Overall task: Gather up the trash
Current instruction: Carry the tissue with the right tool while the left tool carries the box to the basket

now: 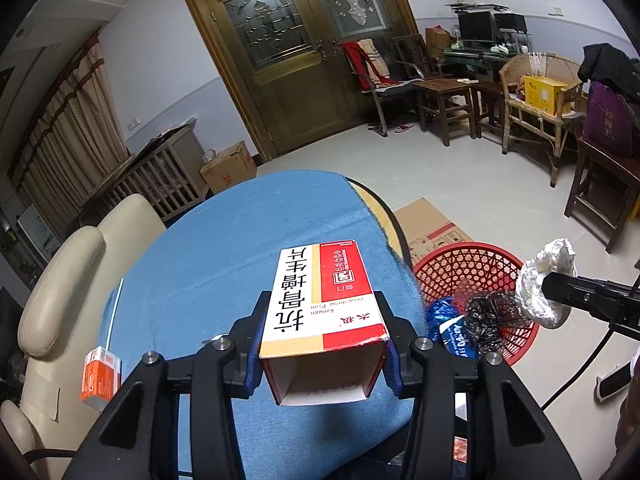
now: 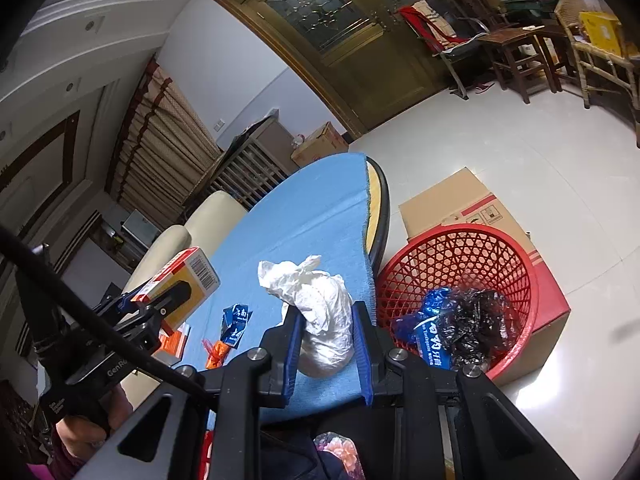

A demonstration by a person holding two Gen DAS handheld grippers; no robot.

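Observation:
My left gripper (image 1: 323, 312) is shut on an open white, red and tan carton (image 1: 320, 280) printed with large black characters, held above the blue-covered table (image 1: 192, 256). In the right wrist view the left gripper (image 2: 172, 294) and its carton (image 2: 188, 272) appear at the left. My right gripper (image 2: 326, 320) is shut on a crumpled white paper wad (image 2: 320, 300) over the table's near edge. From the left wrist view the right gripper (image 1: 546, 286) and its wad (image 1: 548, 268) hang above the red mesh basket (image 1: 460, 250). The basket (image 2: 440, 232) holds a blue wrapper (image 2: 428, 328) and crumpled black plastic (image 2: 476, 320).
On the cloth lie a blue wrapper (image 2: 236, 320), an orange wrapper (image 2: 216, 354) and a small orange-and-white box (image 1: 100, 372). The basket stands on a flat cardboard box (image 2: 452, 196) on the tiled floor, right of the table. A cream chair (image 1: 60, 276) stands on the left.

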